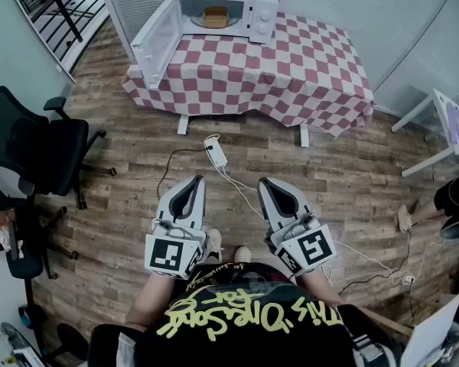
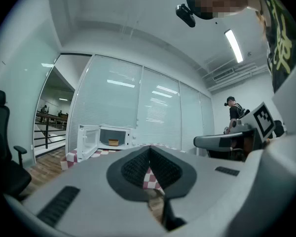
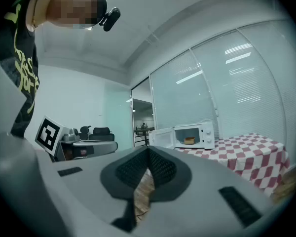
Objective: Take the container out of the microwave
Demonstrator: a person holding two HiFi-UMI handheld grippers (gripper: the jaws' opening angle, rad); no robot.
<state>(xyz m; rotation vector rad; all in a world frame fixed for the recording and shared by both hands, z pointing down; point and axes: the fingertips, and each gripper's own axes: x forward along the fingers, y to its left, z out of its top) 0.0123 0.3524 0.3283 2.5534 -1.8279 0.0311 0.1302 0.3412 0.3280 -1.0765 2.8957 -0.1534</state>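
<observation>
Inside open microwave [image 1: 228,10]: tan container [image 1: 215,17].

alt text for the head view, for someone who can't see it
Seen from above, a person on a wood floor holds the left gripper and right gripper, both shut and empty, toward a checkered table. On it a white microwave has its door swung open with a tan container inside. A black office chair sits at left.
</observation>
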